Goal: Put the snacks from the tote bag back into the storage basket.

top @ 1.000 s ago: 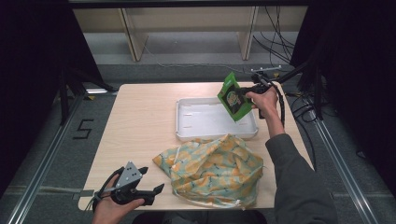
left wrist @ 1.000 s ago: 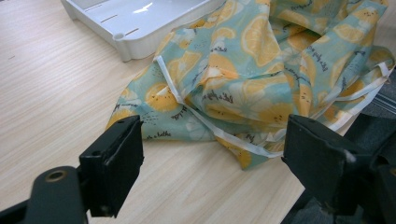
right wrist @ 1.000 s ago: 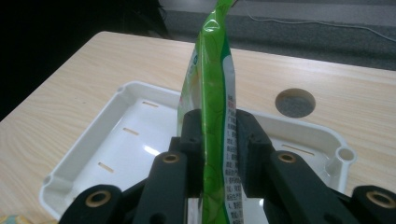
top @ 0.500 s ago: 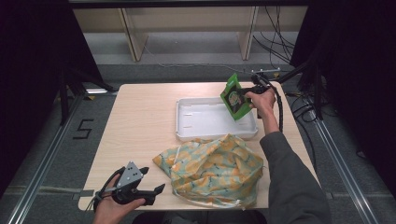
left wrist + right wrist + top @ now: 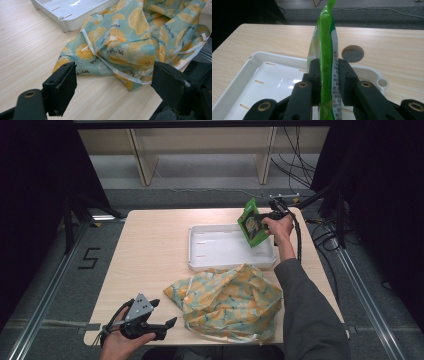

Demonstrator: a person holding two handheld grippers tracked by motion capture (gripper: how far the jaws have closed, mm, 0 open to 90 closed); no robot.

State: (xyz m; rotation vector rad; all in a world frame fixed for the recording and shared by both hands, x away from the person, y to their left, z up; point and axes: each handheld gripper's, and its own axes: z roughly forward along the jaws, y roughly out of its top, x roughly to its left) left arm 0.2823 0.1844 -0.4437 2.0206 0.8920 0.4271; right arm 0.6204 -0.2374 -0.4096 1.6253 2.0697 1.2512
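A green snack pouch (image 5: 253, 224) hangs over the right end of the white tray (image 5: 210, 257), held by my right gripper (image 5: 265, 217). In the right gripper view the pouch (image 5: 325, 50) stands on edge between the two black jaws, which press on both its sides, right gripper (image 5: 327, 72) shut on it. A lemon-print cloth bag (image 5: 227, 301) lies crumpled at the table's front. My left gripper (image 5: 162, 315) rests at the front left edge, jaws wide open and pointing at the bag (image 5: 140, 37), left gripper (image 5: 113, 82) empty.
The white tray (image 5: 244, 80) holds nothing inside. A round grommet hole (image 5: 352, 53) sits in the tabletop beyond the tray. Cables (image 5: 305, 225) trail off the table's right side. Bare wood lies left of the tray (image 5: 150, 250).
My right gripper has lowered the green pouch a little toward the tray's right end. The left gripper and the bag have not moved.
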